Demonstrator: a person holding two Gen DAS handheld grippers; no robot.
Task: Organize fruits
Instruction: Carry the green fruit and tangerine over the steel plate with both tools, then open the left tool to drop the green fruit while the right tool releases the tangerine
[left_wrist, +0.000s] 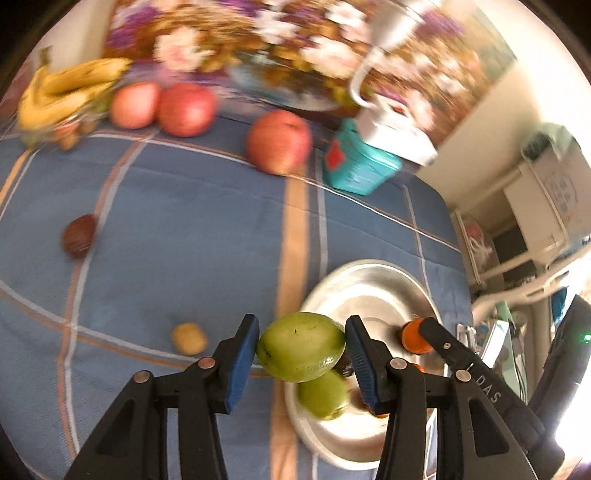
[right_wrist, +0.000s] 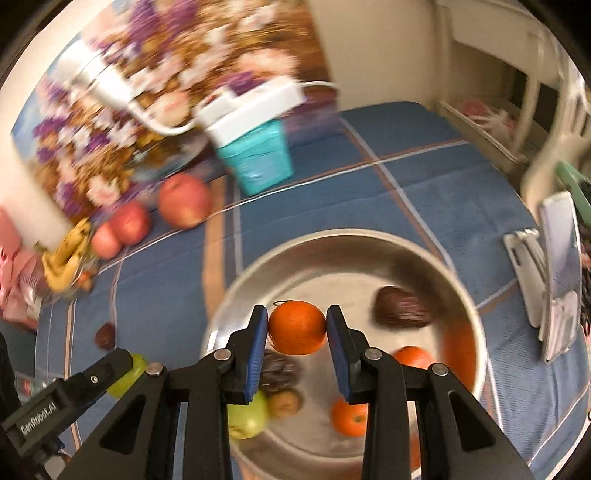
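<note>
Lower centre, left view: left gripper (left_wrist: 301, 347) grasps a green fruit (left_wrist: 301, 346), blue pads pressed on its two ends.
Green fruit axis: long axis lies left-right across the frame, spanning the jaws; judged held this way so the pads bear on the narrow ends.
Green fruit location: at the left rim of the bowl (left_wrist: 373, 271), lower centre of frame; whether it hangs over the rim or just outside it cannot be told.
Lower centre, right view: right gripper (right_wrist: 297, 328) grasps an orange (right_wrist: 297, 326) by its sides.
Orange orientation: round, no long axis; stem at top, pointing toward the upper frame.
Orange location: above the bowl interior, apparently positioned for release.
Bowl contents: two oranges, one green fruit, brown fruits.
Upper left, left view: apples (left_wrist: 186, 109) and bananas (left_wrist: 66, 90), well apart from the bowl.
Judged step: both fruits at delivery stage.
</note>
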